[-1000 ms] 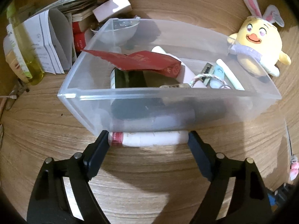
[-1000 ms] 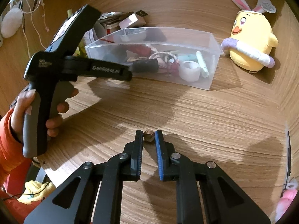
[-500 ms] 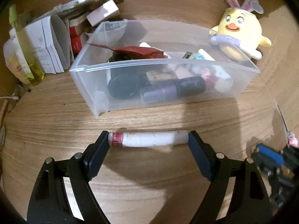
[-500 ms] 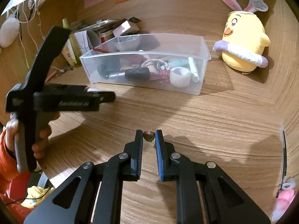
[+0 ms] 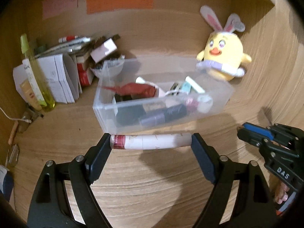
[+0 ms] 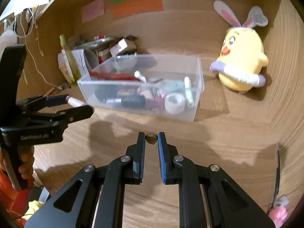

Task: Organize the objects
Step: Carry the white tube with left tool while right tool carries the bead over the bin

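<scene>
My left gripper (image 5: 151, 142) is shut endwise on a white tube with a dark red cap (image 5: 150, 142), held crosswise above the wooden desk, just in front of the clear plastic bin (image 5: 106, 114). The bin holds several cosmetics and small items. In the right wrist view the same left gripper (image 6: 76, 105) and the white tube (image 6: 76, 101) hang left of the clear bin (image 6: 197, 87). My right gripper (image 6: 151, 139) is shut on a small brown round object (image 6: 151, 137) at its fingertips, above the desk in front of the bin. The right gripper (image 5: 247, 133) shows at the right edge of the left wrist view.
A yellow plush chick with bunny ears (image 6: 241, 57) stands right of the bin. Papers, boxes, pens and a yellow-green bottle (image 5: 36, 74) pile up at the back left. Sticky notes (image 6: 136, 5) hang on the back wall. A person's hand and orange sleeve (image 6: 11, 178) hold the left gripper.
The left gripper has lifted and pulled back from the bin with the tube still in it, so the bin looks smaller and farther. The right gripper rose slightly, still shut on the brown object.
</scene>
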`<action>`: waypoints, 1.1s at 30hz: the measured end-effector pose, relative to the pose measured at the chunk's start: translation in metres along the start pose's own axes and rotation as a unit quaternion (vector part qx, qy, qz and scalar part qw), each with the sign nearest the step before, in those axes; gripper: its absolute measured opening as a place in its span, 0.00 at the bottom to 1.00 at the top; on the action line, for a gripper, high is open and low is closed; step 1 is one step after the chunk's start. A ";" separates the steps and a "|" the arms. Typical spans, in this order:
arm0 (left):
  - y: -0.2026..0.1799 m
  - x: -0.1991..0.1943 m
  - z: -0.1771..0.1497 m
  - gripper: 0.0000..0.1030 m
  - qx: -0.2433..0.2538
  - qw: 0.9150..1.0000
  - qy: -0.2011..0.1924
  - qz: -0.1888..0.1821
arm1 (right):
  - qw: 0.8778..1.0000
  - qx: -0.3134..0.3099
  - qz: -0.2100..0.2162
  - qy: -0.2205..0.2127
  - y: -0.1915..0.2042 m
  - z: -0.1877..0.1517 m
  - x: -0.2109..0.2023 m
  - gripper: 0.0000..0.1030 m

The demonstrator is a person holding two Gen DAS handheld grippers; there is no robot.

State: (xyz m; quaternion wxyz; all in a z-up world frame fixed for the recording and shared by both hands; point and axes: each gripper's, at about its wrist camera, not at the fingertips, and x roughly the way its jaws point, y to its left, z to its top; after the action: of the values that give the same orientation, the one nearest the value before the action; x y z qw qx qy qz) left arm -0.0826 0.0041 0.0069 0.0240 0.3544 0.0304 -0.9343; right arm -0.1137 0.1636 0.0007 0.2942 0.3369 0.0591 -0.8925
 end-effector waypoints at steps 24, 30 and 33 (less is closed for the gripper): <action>0.014 -0.012 0.058 0.81 -0.014 0.997 -0.076 0.011 | 0.997 -0.002 -0.004 -0.072 -0.005 0.090 0.001 0.12; 0.018 -0.001 0.071 0.81 -0.020 0.997 -0.074 0.009 | 0.998 -0.009 -0.006 -0.068 -0.002 0.106 0.015 0.12; 0.019 0.008 0.076 0.81 -0.022 0.997 -0.067 0.006 | 0.998 -0.006 -0.007 -0.057 -0.004 0.108 0.028 0.12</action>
State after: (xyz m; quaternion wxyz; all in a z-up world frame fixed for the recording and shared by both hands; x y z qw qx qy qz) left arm -0.1374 -0.0206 0.0575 0.0399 0.2906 0.0475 -0.9548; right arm -0.1943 0.1207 0.0655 0.2932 0.2833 0.0501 -0.9117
